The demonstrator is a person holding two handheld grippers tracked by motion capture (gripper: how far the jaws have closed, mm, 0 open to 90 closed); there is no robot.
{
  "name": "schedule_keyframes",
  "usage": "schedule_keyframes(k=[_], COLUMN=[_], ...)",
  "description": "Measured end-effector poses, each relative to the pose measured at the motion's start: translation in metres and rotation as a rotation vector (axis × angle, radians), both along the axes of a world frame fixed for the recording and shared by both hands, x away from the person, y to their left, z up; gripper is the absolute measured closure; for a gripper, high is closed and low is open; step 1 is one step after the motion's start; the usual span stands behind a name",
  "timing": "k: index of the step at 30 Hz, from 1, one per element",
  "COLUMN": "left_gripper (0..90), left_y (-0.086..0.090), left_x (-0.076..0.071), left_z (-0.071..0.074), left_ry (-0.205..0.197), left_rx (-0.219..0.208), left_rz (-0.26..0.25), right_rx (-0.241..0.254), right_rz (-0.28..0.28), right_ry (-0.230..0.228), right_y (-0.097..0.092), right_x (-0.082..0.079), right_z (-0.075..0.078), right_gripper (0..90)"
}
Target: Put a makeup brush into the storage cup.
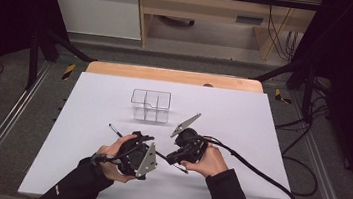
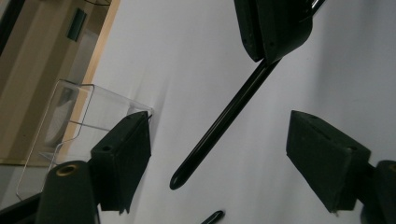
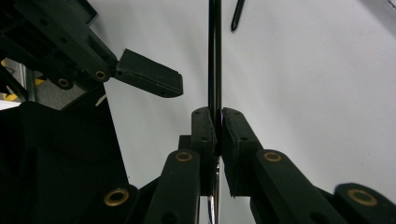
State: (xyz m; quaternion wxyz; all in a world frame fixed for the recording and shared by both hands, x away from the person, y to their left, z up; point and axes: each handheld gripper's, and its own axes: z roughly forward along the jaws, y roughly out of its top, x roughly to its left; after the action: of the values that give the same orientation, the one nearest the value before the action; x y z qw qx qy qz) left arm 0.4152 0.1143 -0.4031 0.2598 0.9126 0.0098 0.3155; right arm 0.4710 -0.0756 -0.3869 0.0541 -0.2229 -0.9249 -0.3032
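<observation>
A thin black pen (image 3: 215, 56) is pinched between the pads of my right gripper (image 3: 218, 113), which is shut on it. In the left gripper view the same pen (image 2: 233, 109) runs out of the right gripper's jaws (image 2: 273, 28) and ends between the wide-apart jaws of my left gripper (image 2: 218, 140). Neither left pad touches it. In the high view both hands hold the left gripper (image 1: 143, 141) and right gripper (image 1: 172, 157) close together near the table's front, with the pen's tail (image 1: 181, 169) sticking out by the right hand.
A second black pen (image 1: 114, 130) lies on the white table (image 1: 243, 117), just left of the hands. A clear plastic divided box (image 1: 150, 105) stands behind them at mid-table. Cables trail off to the right. Dark frame rails flank the table.
</observation>
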Motion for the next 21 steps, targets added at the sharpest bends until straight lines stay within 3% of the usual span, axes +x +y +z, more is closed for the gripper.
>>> schedule_keyframes(k=[21], left_gripper=[43.6], left_y=[-0.012], left_x=[-0.011], left_z=[-0.014], left_ry=[-0.088], left_rx=[0.150], left_rz=[-0.112], right_rx=[-0.027], right_rz=[0.041], right_ry=[0.036], right_y=[0.005], right_x=[-0.002], right_z=[-0.008], right_gripper=[84.4])
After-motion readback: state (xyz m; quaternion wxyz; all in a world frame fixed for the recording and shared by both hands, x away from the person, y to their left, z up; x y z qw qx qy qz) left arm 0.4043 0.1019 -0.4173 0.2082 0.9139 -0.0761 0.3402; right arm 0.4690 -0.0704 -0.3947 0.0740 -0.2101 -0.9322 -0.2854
